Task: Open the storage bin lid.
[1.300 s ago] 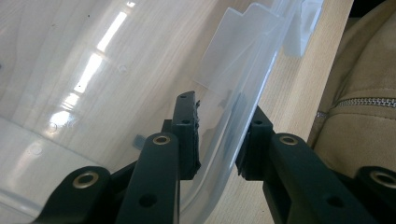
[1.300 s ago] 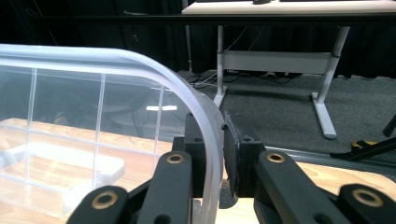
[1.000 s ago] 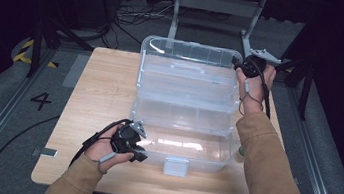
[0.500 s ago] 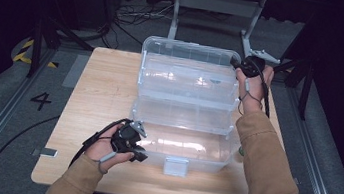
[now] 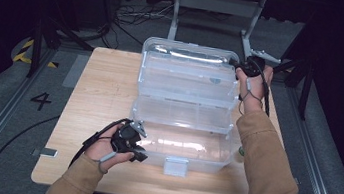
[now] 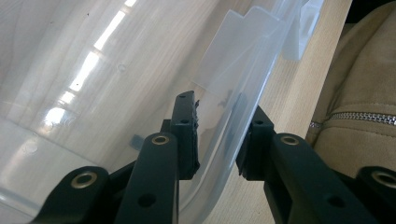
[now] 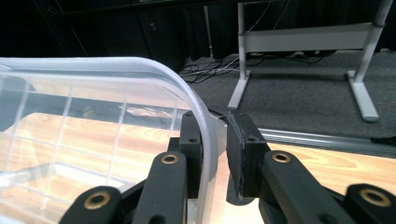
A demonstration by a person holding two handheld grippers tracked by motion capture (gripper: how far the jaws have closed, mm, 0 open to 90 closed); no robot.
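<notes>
A clear plastic box [image 5: 179, 147] stands on the wooden table [image 5: 100, 92] with its lid [image 5: 187, 79] swung up and back. My left gripper [image 5: 140, 148] is at the box's near left corner, and its jaws [image 6: 222, 112] are shut on the box's front wall [image 6: 243, 70], one inside and one outside. My right gripper [image 5: 238, 65] is at the lid's far right corner. In the right gripper view its jaws [image 7: 212, 119] straddle the lid's rim [image 7: 140, 65]. They have just been opening, and a small gap shows between the rim and the outer pad.
A white latch [image 5: 175, 165] sits on the box's front face. A grey metal stand [image 5: 217, 4] and cables [image 5: 130, 13] lie on the dark floor behind the table. The person's sleeves [image 5: 271, 170] come in from the bottom.
The lid has swung further up and back, showing more of the open base. My left gripper has held still on the front wall, and the right hand has barely shifted.
</notes>
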